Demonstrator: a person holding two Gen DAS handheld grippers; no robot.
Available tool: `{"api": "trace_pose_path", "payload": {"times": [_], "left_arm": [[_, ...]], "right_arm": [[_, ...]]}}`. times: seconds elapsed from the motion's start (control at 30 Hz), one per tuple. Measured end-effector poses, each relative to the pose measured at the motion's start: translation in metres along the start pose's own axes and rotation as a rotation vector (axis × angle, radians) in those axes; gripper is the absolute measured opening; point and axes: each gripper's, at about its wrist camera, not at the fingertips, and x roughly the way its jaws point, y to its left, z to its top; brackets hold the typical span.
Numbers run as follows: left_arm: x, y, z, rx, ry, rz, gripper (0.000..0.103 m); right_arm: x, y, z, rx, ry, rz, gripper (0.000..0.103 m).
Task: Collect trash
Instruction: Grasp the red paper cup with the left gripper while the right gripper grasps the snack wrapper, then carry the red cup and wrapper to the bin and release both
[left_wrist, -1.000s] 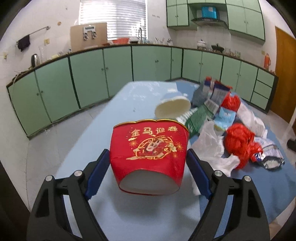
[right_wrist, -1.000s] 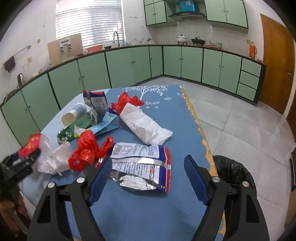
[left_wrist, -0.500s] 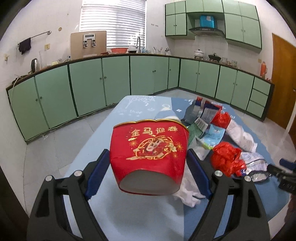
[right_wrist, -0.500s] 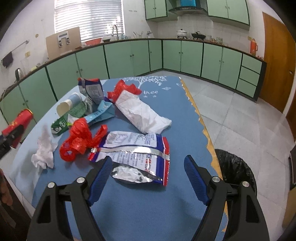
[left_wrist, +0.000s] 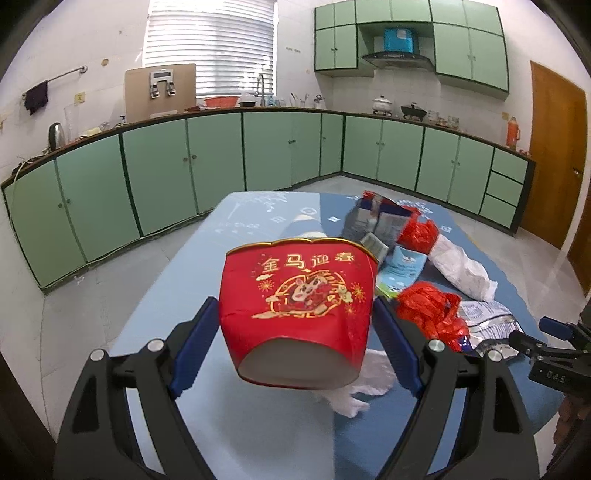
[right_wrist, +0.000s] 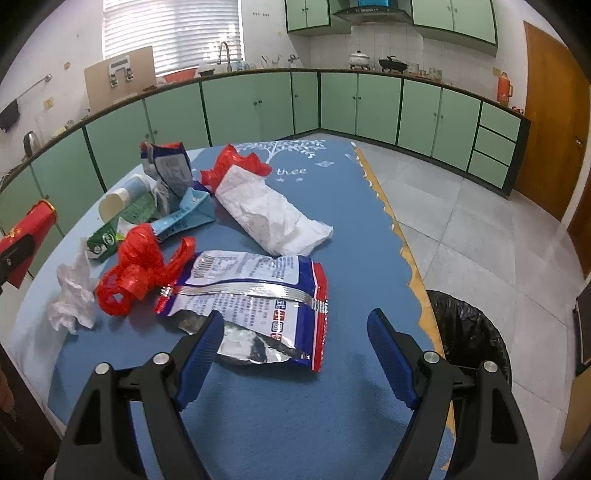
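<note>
Left hand-held gripper (left_wrist: 295, 339) clamps the red paper cup (left_wrist: 297, 314) above the bench (left_wrist: 236, 424).
Right hand-held gripper (right_wrist: 295, 354) gapes empty just beside the foil snack bag (right_wrist: 255, 295).

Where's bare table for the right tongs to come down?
Bare blue cloth lies under the open right tongs, between the snack bag and the near edge, and right of the white bag. The far-left side is crowded around the red plastic.
</note>
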Motion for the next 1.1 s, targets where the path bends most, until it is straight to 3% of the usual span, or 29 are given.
{"api": "trace_pose_path", "payload": {"times": [0.2,0.53,0.57,0.63,0.77,0.83,1.1], "left_arm": [[0.009,-0.018,-0.003,0.023,0.013,-0.026,0.081],[0.024,-0.04,-0.007,0.076,0.037,-0.029,0.081],[0.027,-0.041,-0.008,0.08,0.044,-0.026,0.081],[0.031,-0.042,-0.009,0.085,0.055,-0.023,0.081],[0.036,-0.044,-0.012,0.095,0.069,-0.018,0.081],[0.036,-0.045,-0.012,0.096,0.07,-0.018,0.081],[0.024,-0.043,-0.003,0.096,0.04,-0.017,0.081]], "right_arm": [[0.004,-0.006,-0.006,0.01,0.006,-0.015,0.078],[0.014,-0.015,0.002,0.05,0.0,0.029,0.076],[0.016,-0.014,0.002,0.046,0.005,0.034,0.073],[0.021,-0.014,0.002,0.046,0.02,0.054,0.047],[0.024,-0.013,0.002,0.033,0.04,0.091,0.029],[0.023,-0.014,0.002,0.031,0.041,0.114,0.012],[-0.008,-0.014,0.009,0.023,-0.022,0.169,0.005]]}}
